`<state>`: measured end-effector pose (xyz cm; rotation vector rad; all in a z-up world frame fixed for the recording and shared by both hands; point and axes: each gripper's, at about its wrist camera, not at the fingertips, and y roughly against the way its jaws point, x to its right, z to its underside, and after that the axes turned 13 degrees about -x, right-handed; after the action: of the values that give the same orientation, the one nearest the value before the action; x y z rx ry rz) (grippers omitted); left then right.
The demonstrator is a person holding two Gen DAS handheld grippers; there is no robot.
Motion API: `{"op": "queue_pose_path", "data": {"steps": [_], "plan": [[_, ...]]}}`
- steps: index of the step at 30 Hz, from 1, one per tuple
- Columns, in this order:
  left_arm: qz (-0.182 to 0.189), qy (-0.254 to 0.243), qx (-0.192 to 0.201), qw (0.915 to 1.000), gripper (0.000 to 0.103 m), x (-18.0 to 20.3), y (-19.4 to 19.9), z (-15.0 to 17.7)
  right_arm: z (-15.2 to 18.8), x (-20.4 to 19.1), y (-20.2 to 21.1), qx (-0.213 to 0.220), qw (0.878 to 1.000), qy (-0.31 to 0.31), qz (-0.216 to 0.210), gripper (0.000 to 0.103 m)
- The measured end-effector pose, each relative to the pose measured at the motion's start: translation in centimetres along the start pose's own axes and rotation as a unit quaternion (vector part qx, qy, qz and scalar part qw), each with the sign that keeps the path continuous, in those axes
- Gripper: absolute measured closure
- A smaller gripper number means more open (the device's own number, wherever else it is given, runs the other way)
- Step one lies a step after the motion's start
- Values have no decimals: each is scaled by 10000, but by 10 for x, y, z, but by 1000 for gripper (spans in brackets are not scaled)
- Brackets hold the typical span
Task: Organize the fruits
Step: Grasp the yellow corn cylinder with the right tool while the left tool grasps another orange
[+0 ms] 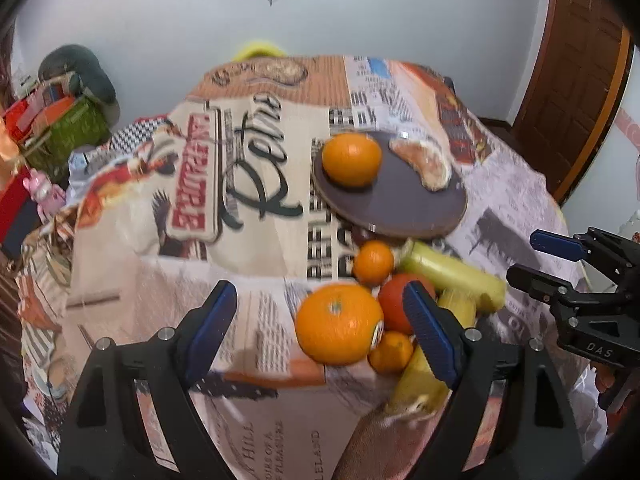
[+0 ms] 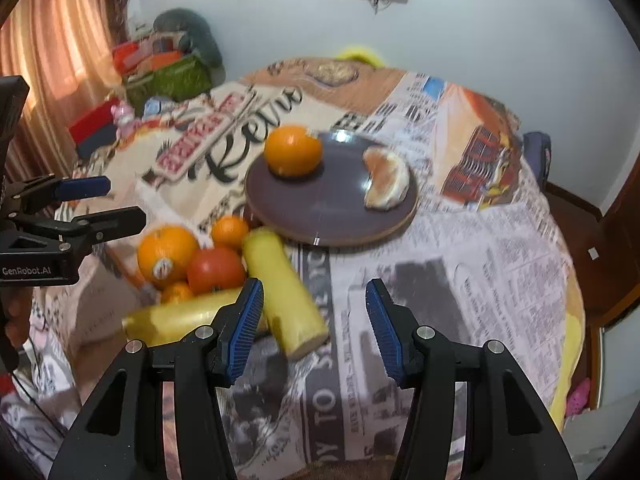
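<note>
Hovering over a round table draped in a newspaper-print cloth (image 2: 500, 248), both grippers point down at a cluster of fruit. Left gripper (image 1: 320, 332): jaws spread wide, nothing gripped; a large orange with a sticker (image 1: 339, 323) shows between its blue pads, apart from both, with cloth visible on its left side. Right gripper (image 2: 315, 330): jaws partly open and empty, only printed cloth between them; its left pad overlaps the end of a pale yellow-green cylindrical fruit (image 2: 285, 295) in view, contact not clear. Cluster: the stickered orange, a red tomato (image 2: 216, 269) touching it, a small mandarin (image 2: 230, 231) behind, another small mandarin (image 1: 390, 351) in front, and a second yellowish long fruit (image 2: 180, 316) lying crosswise at the near side. Beyond the cluster, just beside it, a dark round plate (image 2: 320, 208) carries a whole orange (image 2: 293, 151) at its left rim and a peeled citrus piece (image 2: 386, 184) at its right, well apart. Frames motion-blurred.
</note>
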<state>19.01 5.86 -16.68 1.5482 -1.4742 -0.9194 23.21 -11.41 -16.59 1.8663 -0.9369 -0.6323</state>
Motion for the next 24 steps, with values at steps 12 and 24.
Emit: {"op": "queue_pose_path", "data": {"steps": [12, 24], "plan": [[104, 3, -520, 9986, 18, 4, -40, 9, 17, 1, -32, -376, 9988, -141, -291, 60], [427, 160, -559, 9974, 33, -2, -50, 6, 22, 5, -31, -194, 9990, -137, -371, 65]]}}
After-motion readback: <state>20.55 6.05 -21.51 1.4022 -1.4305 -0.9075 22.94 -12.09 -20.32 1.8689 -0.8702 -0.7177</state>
